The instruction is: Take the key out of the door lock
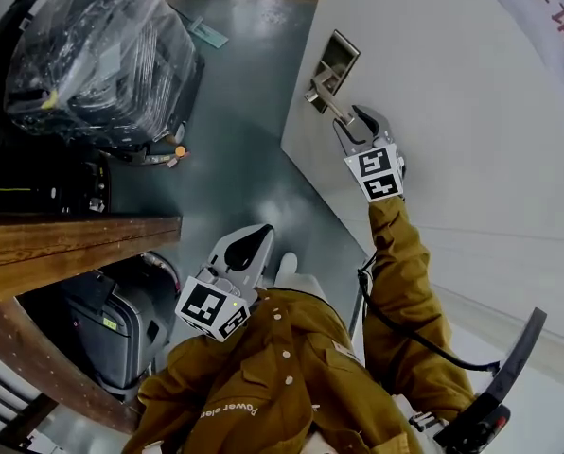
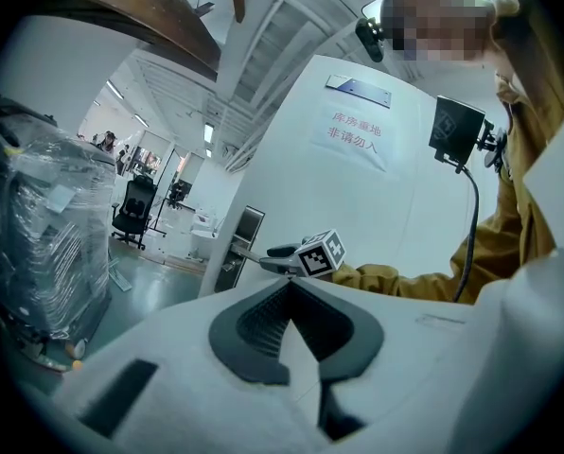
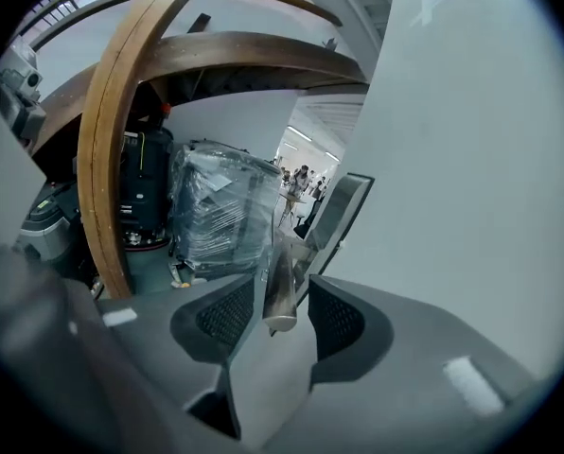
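The right tongs (image 3: 280, 312) stand spread on either side of the lever handle (image 3: 282, 282) on the door lock (image 1: 339, 57). The left tongs (image 2: 290, 296) are pressed together and empty. The key is too small to make out.

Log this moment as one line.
right gripper: open, door handle between jaws, not gripped | left gripper: shut, empty | key: not visible

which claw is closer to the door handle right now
Right. The right claw is at the door handle, with its open jaws either side of it. The left claw, shut, sits back by the person's jacket, far from the handle.
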`<state>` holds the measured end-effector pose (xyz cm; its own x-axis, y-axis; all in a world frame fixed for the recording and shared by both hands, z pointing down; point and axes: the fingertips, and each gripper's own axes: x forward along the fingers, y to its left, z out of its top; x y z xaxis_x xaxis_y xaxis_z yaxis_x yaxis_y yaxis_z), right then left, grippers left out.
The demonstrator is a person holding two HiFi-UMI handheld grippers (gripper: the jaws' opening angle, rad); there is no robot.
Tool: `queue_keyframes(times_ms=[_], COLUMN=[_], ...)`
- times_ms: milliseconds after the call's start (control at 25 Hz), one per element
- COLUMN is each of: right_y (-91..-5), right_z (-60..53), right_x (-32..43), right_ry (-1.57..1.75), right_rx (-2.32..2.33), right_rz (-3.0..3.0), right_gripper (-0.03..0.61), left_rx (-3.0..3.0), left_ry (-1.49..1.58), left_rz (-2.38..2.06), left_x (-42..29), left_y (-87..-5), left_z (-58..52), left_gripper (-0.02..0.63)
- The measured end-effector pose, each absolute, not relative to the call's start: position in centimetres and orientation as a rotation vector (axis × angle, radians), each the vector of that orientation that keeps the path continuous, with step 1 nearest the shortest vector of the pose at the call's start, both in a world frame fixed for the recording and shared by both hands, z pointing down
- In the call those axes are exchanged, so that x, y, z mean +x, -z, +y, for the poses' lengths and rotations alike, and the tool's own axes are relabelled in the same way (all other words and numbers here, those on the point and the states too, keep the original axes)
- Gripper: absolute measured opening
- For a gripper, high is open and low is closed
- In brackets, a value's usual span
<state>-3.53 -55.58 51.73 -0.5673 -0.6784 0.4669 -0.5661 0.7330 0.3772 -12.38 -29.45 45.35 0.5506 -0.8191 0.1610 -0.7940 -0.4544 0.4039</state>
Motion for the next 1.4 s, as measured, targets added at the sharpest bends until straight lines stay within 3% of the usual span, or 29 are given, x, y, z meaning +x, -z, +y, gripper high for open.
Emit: queue_keyframes(times_ms=[120, 360, 400, 440, 560, 800, 1400], right_y=[-52.9, -53.0, -53.1, -53.1, -53.2, -53.3, -53.2], right_z=[-55.7, -55.9, -55.9, -55.9, -56.0, -56.1, -56.0], right_x=[-3.3, -3.2, -3.2, -3.2, -3.5, -3.3, -3.5], right_ry=[0.248, 0.264, 0.259, 0.254, 0.254, 0.237, 0.216], right_rx=[0.914, 0.888, 0.886, 0.886, 0.888, 0.888, 0.907], right_rz=[-2.304, -2.284, -2.285, -2.285, -2.273, -2.247, -2.188], right_gripper=[0.122, 0.12, 0.12, 0.12, 0.121, 0.121, 0.121], left_rx=[2.331, 2.225, 2.192, 2.151, 1.977, 1.689, 1.551], left_ry=[0.088, 0.299, 0.346, 0.384, 0.499, 0.781, 0.845], left_rz=[-1.284, -1.167, -1.155, -1.143, -1.077, -0.833, -0.707], left_x=[-12.5, -12.3, -12.5, -12.7, -13.5, -12.6, -10.5], left_y=[-46.1, -48.7, -49.5, -50.6, -54.8, -58.2, -61.2], left_z=[-29.9, -34.2, -35.7, -37.3, -42.9, -53.5, -63.8], left_gripper=[-0.002, 0.0, 0.032, 0.12, 0.163, 0.153, 0.104])
